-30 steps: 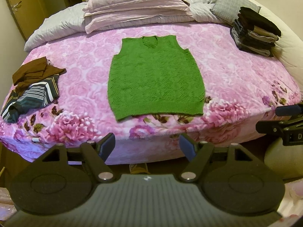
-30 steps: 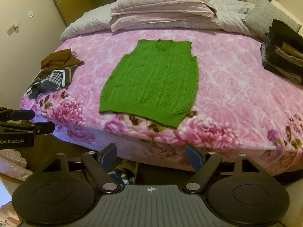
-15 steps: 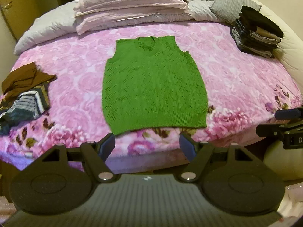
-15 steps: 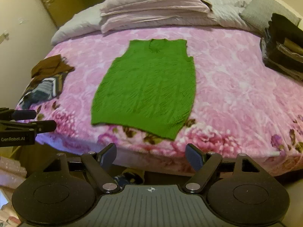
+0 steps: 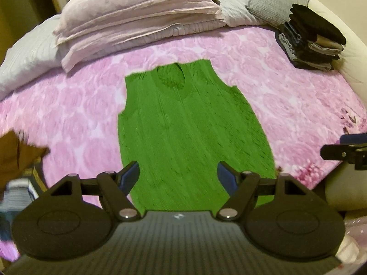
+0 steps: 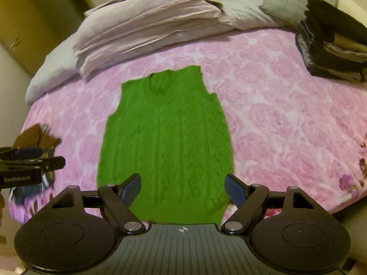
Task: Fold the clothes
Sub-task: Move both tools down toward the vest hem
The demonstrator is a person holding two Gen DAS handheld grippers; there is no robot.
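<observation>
A green knitted sleeveless vest (image 5: 188, 128) (image 6: 167, 137) lies flat on the pink floral bedspread (image 5: 293, 105) (image 6: 286, 119), neckline towards the pillows, hem at the near edge. My left gripper (image 5: 178, 176) is open above the hem, nothing between its blue pads. My right gripper (image 6: 182, 187) is open too, over the hem's right part. Each gripper shows at the other view's edge: the right one (image 5: 344, 151), the left one (image 6: 29, 160).
Folded dark clothes (image 5: 312, 41) (image 6: 335, 45) are stacked at the far right. Loose brown and striped garments (image 5: 20, 160) (image 6: 36, 142) lie at the left edge. Pink pillows (image 5: 137, 16) and a grey cushion (image 5: 273, 2) line the bed's head.
Both grippers have moved forward over the bed's near edge; the vest looms larger and its hem now lies between the fingers. Both stay open.
</observation>
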